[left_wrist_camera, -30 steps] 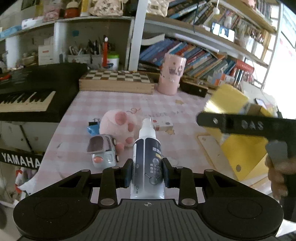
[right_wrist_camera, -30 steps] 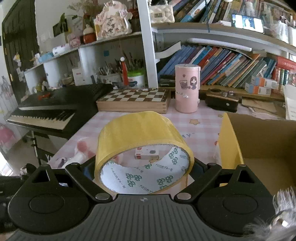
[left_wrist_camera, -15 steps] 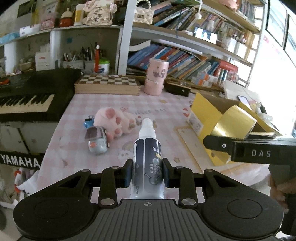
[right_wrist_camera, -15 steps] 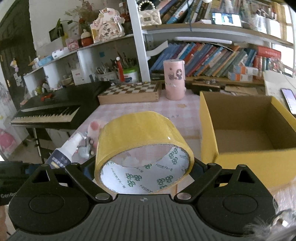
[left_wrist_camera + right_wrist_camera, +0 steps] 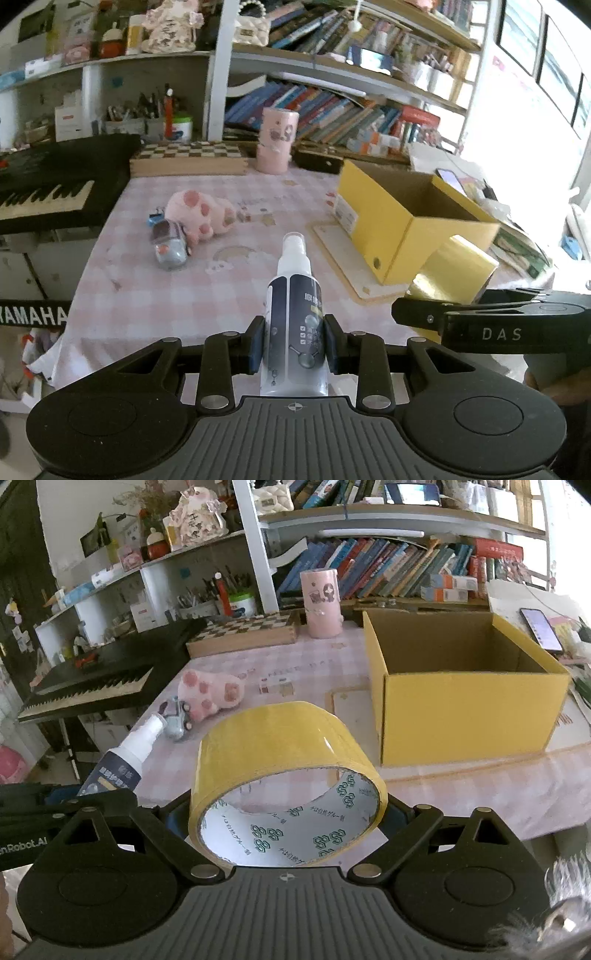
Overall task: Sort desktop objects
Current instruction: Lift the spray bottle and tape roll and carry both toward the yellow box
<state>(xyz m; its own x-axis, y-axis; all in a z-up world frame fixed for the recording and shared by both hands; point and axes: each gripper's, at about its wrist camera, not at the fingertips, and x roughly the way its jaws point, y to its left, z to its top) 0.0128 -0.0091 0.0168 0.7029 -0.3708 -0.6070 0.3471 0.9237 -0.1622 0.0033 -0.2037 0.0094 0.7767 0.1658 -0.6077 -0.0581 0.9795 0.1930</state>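
Pink checked cloth covers the table (image 5: 229, 280) below crowded bookshelves. Above its near edge, the left gripper (image 5: 293, 345) pinches a white spray bottle (image 5: 293, 325) upright, and the right gripper (image 5: 286, 819) clamps a roll of yellow tape (image 5: 280, 746). An open yellow cardboard box (image 5: 469, 712) stands ahead to the right; a pink plush (image 5: 199, 214) and small toy car (image 5: 168, 245) lie left, beside a keyboard (image 5: 48, 192). Both grippers have pulled back and risen, so the box interior now shows.
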